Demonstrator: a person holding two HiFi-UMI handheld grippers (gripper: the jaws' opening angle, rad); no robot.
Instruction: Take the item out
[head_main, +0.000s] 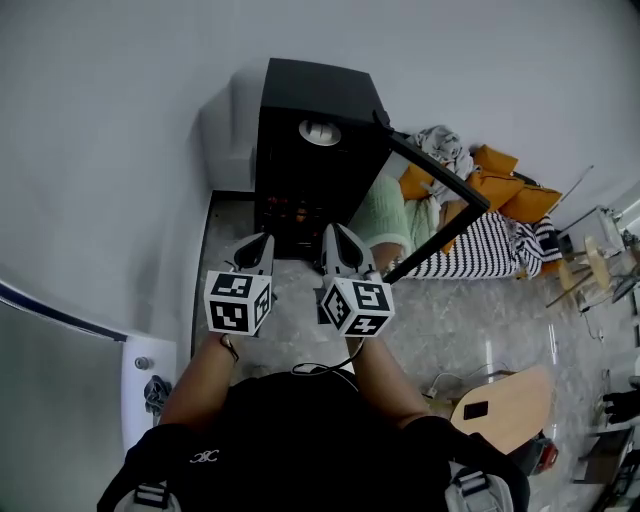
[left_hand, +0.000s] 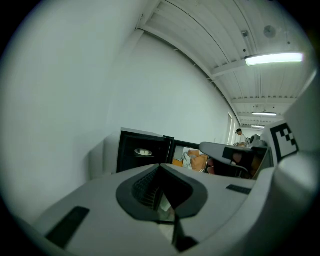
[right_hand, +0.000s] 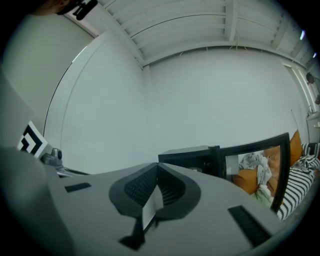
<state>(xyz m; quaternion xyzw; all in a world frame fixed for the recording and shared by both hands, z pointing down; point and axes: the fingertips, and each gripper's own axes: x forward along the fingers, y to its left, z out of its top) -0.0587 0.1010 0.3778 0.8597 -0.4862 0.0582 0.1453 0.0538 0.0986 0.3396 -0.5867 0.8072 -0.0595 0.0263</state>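
Observation:
A black cabinet (head_main: 318, 150) stands on the floor against the white wall, its glass door (head_main: 432, 172) swung open to the right. The inside is dark, with shelves and a few small reddish things (head_main: 291, 212) that I cannot make out. A round white object (head_main: 320, 131) lies on its top. My left gripper (head_main: 266, 241) and right gripper (head_main: 331, 233) point at the opening from just in front, side by side, both shut and empty. In the left gripper view my left gripper (left_hand: 161, 165) points at the cabinet (left_hand: 142, 151). In the right gripper view my right gripper (right_hand: 157, 165) sits before the cabinet (right_hand: 192, 158) and its door (right_hand: 256, 161).
Behind the open door lie orange cushions (head_main: 505, 185), a green cloth (head_main: 385, 215) and a black-and-white striped mattress (head_main: 480, 245). A round wooden tabletop (head_main: 505, 405) stands at the lower right. A white wall (head_main: 110, 150) closes off the left side.

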